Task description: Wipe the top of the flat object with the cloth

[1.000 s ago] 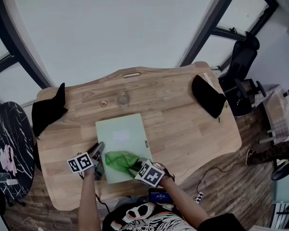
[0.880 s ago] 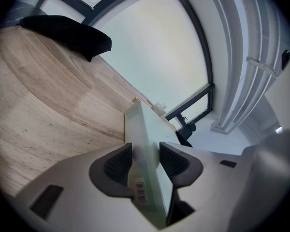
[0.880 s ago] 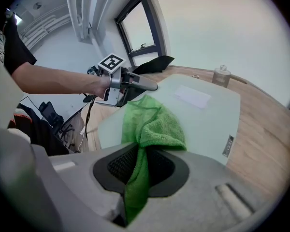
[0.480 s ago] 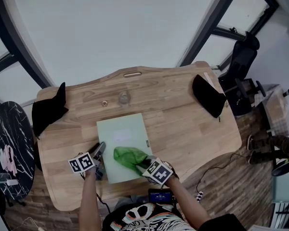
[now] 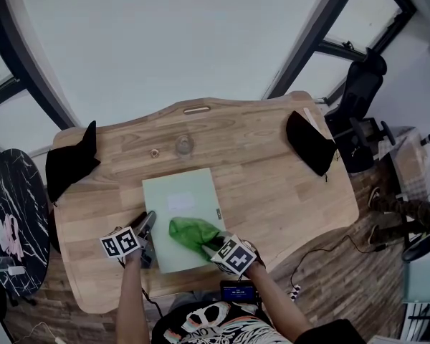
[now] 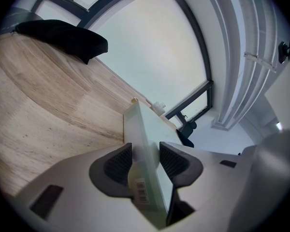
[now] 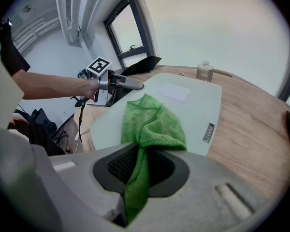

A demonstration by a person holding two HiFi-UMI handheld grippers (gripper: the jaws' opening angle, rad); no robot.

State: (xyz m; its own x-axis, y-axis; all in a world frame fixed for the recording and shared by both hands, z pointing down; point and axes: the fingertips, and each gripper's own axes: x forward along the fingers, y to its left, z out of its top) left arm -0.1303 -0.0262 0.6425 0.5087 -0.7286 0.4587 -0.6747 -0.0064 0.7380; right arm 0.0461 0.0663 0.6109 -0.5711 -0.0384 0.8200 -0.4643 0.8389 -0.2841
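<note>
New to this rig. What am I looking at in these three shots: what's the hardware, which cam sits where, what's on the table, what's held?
There is no robot arm here. A person holds a handheld two-jaw gripper in each hand. The head view comes from a camera on the person's head, looking down at a wooden table. The left and right gripper views come from cameras riding on each gripper, looking along its own jaws.

On the table lie a pale green flat board, a small clear bottle beyond it, a black object at the left end and a second black object at the right end.

The left gripper is clamped on the board's left edge, apparently to steady it. The right gripper is shut on a green cloth, which rests on the board's top.
</note>
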